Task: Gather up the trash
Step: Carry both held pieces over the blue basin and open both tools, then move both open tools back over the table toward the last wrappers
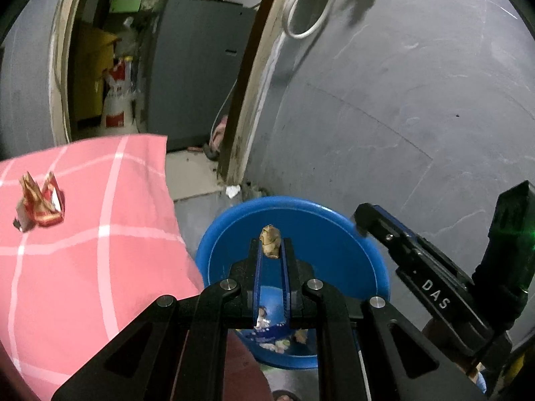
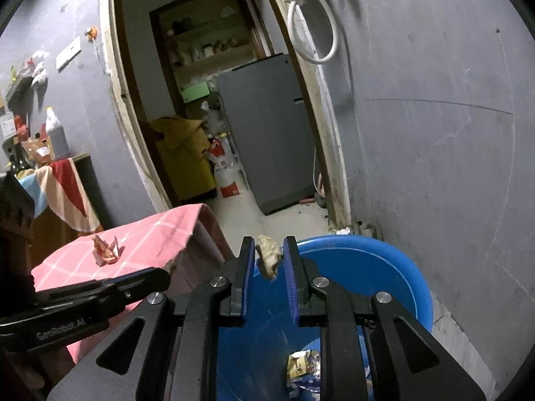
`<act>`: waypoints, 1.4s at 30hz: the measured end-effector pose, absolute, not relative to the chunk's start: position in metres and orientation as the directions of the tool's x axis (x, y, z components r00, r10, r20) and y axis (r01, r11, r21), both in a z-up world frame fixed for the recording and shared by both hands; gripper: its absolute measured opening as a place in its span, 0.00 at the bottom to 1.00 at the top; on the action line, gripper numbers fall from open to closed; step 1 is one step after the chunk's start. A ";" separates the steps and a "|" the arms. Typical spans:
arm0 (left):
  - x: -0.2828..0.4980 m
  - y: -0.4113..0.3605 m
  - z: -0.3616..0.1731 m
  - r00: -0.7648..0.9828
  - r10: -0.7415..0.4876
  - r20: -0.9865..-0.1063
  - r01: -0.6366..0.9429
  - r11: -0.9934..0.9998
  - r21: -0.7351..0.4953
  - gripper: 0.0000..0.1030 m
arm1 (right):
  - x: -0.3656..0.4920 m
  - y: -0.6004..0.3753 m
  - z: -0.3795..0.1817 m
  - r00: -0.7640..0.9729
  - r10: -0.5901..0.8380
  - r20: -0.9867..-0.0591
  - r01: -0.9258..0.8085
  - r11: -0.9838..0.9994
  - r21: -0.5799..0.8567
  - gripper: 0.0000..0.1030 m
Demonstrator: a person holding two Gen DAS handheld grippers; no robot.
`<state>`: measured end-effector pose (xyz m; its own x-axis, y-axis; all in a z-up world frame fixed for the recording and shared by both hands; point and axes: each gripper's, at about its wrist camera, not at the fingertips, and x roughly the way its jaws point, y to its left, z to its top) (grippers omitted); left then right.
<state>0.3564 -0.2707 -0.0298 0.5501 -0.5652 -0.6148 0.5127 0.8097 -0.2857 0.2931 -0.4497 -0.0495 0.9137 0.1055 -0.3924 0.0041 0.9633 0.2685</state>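
We're at the drop step: left tongs (image 1: 271,245) pinch a tan wad (image 1: 270,241), right tongs (image 2: 269,255) pinch another crumpled scrap (image 2: 267,254), both centre frame over the blue tub (image 2: 394,267). Next: release both. Red wrapper (image 1: 40,205) waits mid-left on the table (image 1: 100,234).

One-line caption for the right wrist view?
Right tool holds a crumpled wad over the blue tub.

Black gripper (image 1: 271,250), seemingly blue-lined fingers (image 1: 258,267)
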 end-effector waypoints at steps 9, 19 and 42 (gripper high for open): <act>0.357 -0.260 -0.026 0.560 -0.561 -0.610 0.467 0.822 -0.326 0.35 | 0.295 -0.454 -0.051 0.912 0.102 -0.397 0.014 0.960 0.280 0.31; 0.345 -0.231 -0.006 0.646 -0.525 -0.554 0.446 0.849 -0.284 0.56 | 0.293 -0.452 -0.046 0.933 0.096 -0.346 0.009 0.957 0.289 0.50; 0.302 -0.121 0.025 0.920 -0.241 -0.309 0.223 0.970 -0.094 0.94 | 0.271 -0.377 -0.006 0.981 0.194 -0.018 -0.189 0.969 0.159 1.00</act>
